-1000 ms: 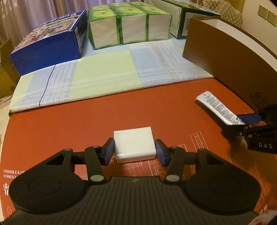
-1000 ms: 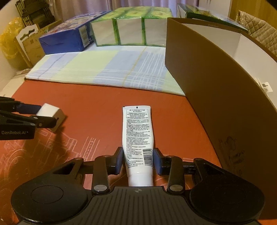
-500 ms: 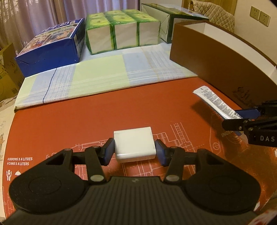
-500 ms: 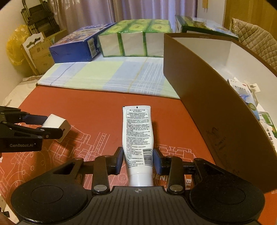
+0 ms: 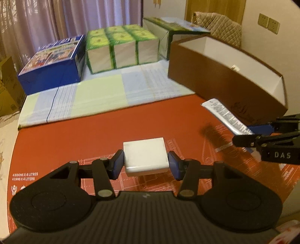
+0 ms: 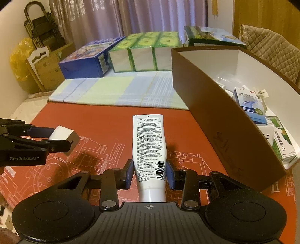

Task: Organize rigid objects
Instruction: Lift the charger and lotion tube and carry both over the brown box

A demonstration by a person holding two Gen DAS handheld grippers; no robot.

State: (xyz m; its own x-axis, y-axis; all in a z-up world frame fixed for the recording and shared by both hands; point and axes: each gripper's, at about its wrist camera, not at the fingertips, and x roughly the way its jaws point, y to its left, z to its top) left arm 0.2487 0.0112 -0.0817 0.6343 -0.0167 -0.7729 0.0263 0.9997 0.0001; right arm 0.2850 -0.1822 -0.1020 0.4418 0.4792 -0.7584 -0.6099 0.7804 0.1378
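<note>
Both claws up off the mat, each with its catch!

Since a second ago both grippers have risen: the box's (image 6: 215,105) white inside and its cartons (image 6: 250,105) now show from the right wrist, and the far curtain (image 5: 75,16) from the left. Around them: red mat (image 5: 75,135) below, checked cloth (image 5: 90,95) beyond, then a blue carton (image 5: 54,63) and green packs (image 5: 120,47). The box's brown wall stands between the tube (image 6: 149,148) and the inside. Left gripper (image 5: 146,165) is clamped about half wide on the white block (image 5: 145,156), pads tight on both sides, above the mat. Right gripper (image 6: 149,174) is pinched narrow on the tube, just left of the box.
</note>
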